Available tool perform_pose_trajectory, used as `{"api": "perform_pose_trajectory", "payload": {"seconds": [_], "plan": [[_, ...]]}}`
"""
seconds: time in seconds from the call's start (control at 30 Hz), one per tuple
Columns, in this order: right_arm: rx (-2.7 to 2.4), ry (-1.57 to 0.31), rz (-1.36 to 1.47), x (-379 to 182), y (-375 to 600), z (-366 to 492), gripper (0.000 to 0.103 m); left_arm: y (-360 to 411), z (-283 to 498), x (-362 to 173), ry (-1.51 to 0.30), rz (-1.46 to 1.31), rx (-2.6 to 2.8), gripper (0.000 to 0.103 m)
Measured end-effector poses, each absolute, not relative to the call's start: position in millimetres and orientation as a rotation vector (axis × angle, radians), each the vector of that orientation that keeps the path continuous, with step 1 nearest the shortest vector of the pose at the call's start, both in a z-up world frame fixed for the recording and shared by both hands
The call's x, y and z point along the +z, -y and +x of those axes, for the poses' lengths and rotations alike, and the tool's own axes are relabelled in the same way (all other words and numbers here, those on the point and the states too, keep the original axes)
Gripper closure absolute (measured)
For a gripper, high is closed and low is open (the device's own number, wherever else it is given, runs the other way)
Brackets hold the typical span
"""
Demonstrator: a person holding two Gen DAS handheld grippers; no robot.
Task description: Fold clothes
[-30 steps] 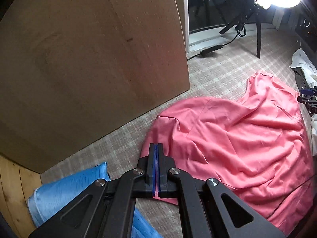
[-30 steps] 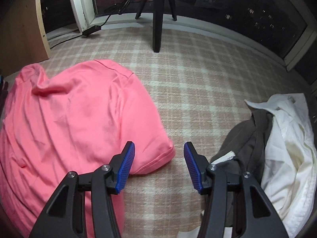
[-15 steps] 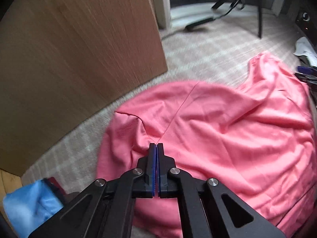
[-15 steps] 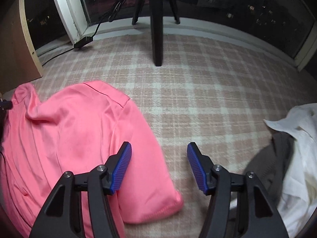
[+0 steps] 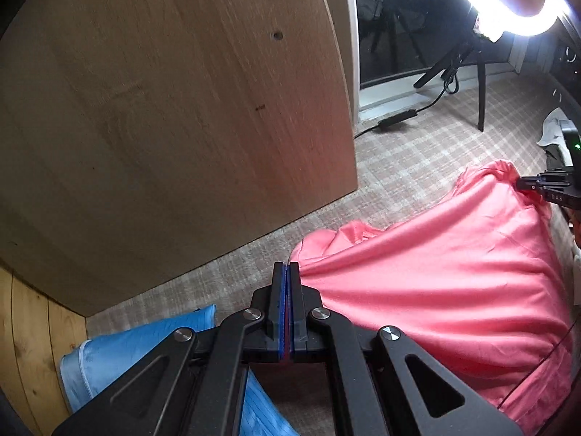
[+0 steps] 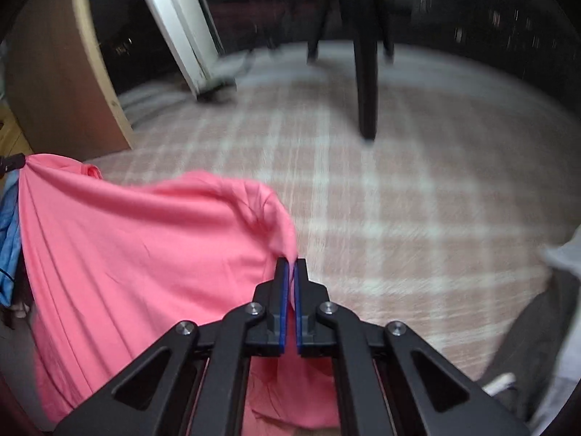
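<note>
Fabric of a pink shirt [image 5: 454, 272] fills the lower right of the left wrist view, pulled taut between both tools above a plaid carpet [image 5: 417, 152]. The left gripper [image 5: 286, 276] is pressed together on one edge of the shirt at the lower centre of its frame, a sliver of pink showing between the blue pads. The right gripper [image 6: 290, 272] has just closed its jaws and now pinches a bunched corner of the shirt at the centre of its own blurred view. A folded blue garment [image 5: 120, 352] lies at the lower left, beside a wooden panel [image 5: 174, 116]. A ring light [image 5: 508, 3] glares at the upper right, and a grey and white clothes pile [image 6: 544, 327] sits at the right edge
</note>
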State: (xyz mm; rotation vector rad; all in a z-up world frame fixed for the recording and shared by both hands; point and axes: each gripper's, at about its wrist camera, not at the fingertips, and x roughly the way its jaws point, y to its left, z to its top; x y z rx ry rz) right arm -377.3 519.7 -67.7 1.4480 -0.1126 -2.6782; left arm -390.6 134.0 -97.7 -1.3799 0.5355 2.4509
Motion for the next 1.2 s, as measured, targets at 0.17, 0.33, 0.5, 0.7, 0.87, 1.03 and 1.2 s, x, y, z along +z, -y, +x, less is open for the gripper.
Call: {"api": "perform_pose_trajectory", "payload": {"seconds": [0.17,0.33,0.5,0.7,0.87,1.03,1.2], "plan": [[-2.992,0.016,1.057,35.1,-531.2,-310.7,0.101,-140.4,-351.8,-49.7,-0.534,-1.211,2.480,0.103],[-3.146,-0.002,0.736,122.2,-537.0,-229.4,0.101,-138.2,-302.7,14.7,-0.518,-1.006,2.525,0.103],[-3.209,-0.009,0.500,195.3,-530.7,-159.3,0.101,-128.9,-254.3,97.2,-0.476,-0.784,2.580,0.103],[-3.221,-0.045,0.241,260.3,-518.2,-85.1,0.101,-121.6,-188.7,179.9,-0.501,-0.576,2.672,0.103],[-3.189,-0.105,0.039,295.4,-511.3,-22.7,0.101,-120.9,-119.3,228.1,-0.507,-0.456,2.772,0.103],[-3.145,-0.128,-0.074,324.6,-513.9,42.5,0.101,-136.2,-49.3,261.4,-0.536,-0.364,2.841,0.103],[-3.133,-0.206,-0.191,355.8,-512.7,91.8,0.101,-149.1,8.2,292.3,-0.578,-0.287,2.886,0.103]]}}
